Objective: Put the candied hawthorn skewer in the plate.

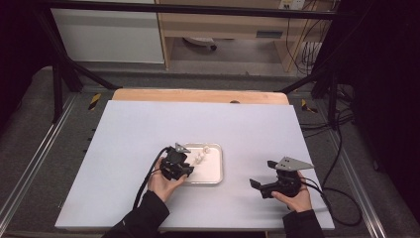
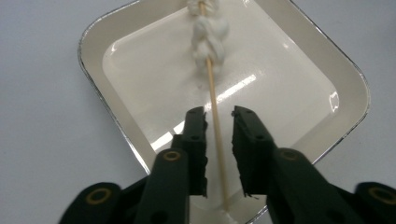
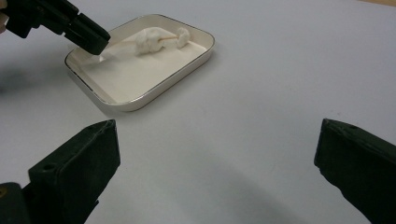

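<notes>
Two claws over the pale counter [image 1: 124,148], one white tray [image 1: 215,176] between them. Left claw [image 2: 219,116] poised low over the near end of the tray [image 2: 93,60], jaws parted a little, not wide, with a gap on either side of the thin wooden skewer [image 2: 215,116] running between them; pads apparently clear of the wood, so nothing gripped. Skewer lying in the tray, bare stick toward the left claw, white lumps of food [image 2: 210,39] threaded on the far end. Same skewer seen from the right gripper view [image 3: 156,39], resting inside the tray [image 3: 154,95] toward its far side, left claw [image 3: 91,39] tipped down at its bare end. From the high view, left claw [image 1: 181,166] at the tray's left edge, hand [image 1: 163,186] behind it, skewer [image 1: 200,157] in the tray's upper left part. Right claw [image 3: 217,154] spread wide, empty, bare counter [image 3: 280,70] between the jaws, well apart from the tray. From above, right claw [image 1: 257,186] low at the counter's right side, pointing left toward the tray, hand [image 1: 294,196] wrapped behind it.
</notes>
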